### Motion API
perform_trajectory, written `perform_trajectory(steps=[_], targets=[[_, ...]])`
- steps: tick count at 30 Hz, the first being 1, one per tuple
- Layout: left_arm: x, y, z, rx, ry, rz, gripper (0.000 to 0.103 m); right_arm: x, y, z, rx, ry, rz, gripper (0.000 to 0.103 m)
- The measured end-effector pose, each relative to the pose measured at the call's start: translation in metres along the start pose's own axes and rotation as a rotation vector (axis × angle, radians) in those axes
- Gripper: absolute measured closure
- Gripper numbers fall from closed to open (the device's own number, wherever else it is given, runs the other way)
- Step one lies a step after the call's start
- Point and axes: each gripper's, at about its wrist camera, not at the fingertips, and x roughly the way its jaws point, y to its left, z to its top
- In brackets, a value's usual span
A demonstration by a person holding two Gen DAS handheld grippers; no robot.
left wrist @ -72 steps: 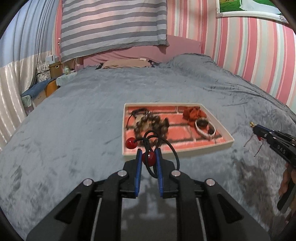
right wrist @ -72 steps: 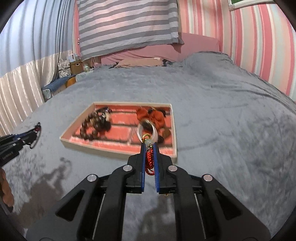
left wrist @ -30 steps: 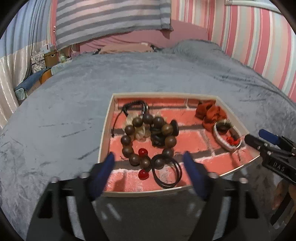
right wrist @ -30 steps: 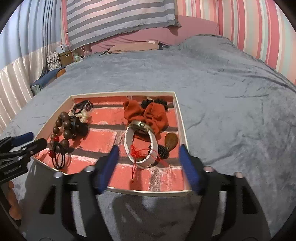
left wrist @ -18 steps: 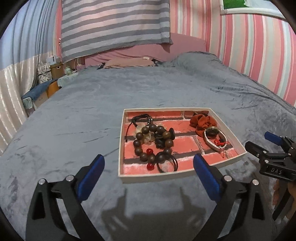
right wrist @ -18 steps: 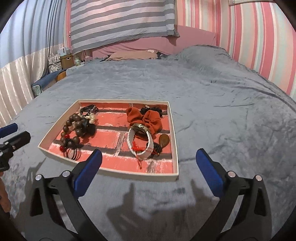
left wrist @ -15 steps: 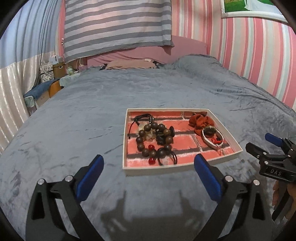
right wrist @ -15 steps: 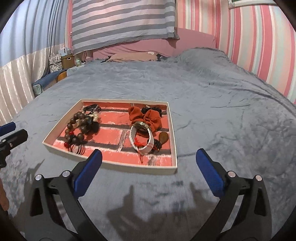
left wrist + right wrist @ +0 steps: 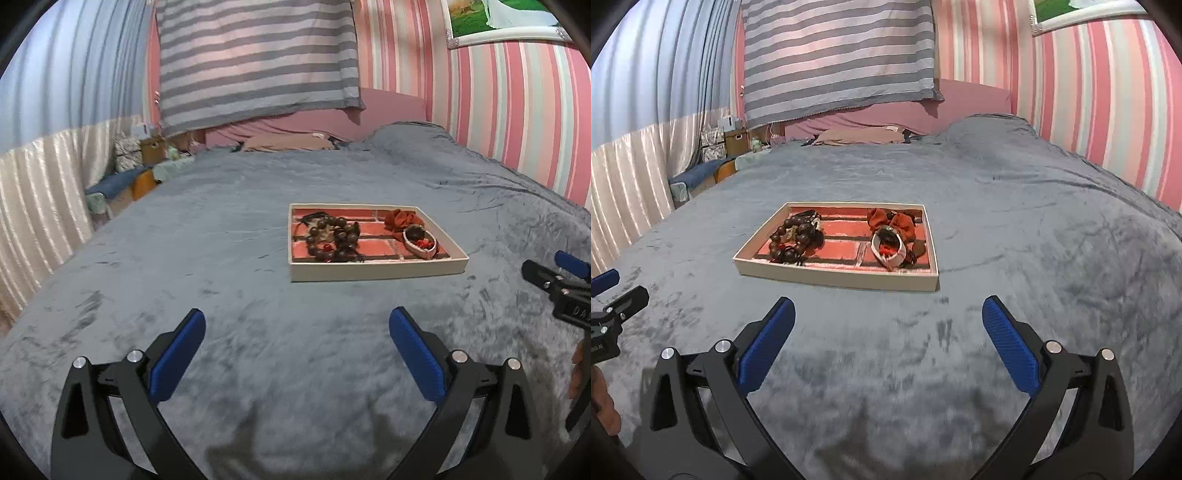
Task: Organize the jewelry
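Observation:
A shallow white tray with a red brick-pattern floor lies on the grey bedspread; in the right wrist view the tray sits ahead and left. On its left side lie a dark wooden bead bracelet and red-bead hair ties. On its right side are a rust-red scrunchie and a white bangle with a red tassel. My left gripper is open, empty, well short of the tray. My right gripper is also open and empty, pulled back from the tray.
The grey bedspread spreads wide around the tray. A striped blanket hangs over a pink headboard at the far end. Boxes and clutter stand beside the bed at far left. Striped wall runs along the right.
Both grippers opened wide, letting the hair tie and tasselled bangle rest in the tray, then drew back and up. The tray now looks smaller and farther in both views.

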Motion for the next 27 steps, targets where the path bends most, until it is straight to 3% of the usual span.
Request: perform_trajectory(steps=[11, 16, 24, 27], targets=[[-0.053, -0.001, -0.032, -0.031, -0.065, 0.036, 0.005, -0.061, 0.006, -0.031, -0.005, -0.088, -0.036, 0.004], [-0.077, -0.006, -0.034, -0.033, -0.131, 0.056, 0.005, -0.086, 0.008, -0.039, 0.001, -0.152, -0.054, 0.004], [-0.091, -0.015, -0.048, -0.036, -0.223, 0.047, 0.005, -0.096, 0.005, -0.060, 0.007, -0.184, -0.065, 0.004], [-0.089, -0.016, -0.057, -0.046, -0.213, 0.024, 0.004, -0.094, 0.002, -0.074, 0.015, -0.170, -0.068, 0.004]])
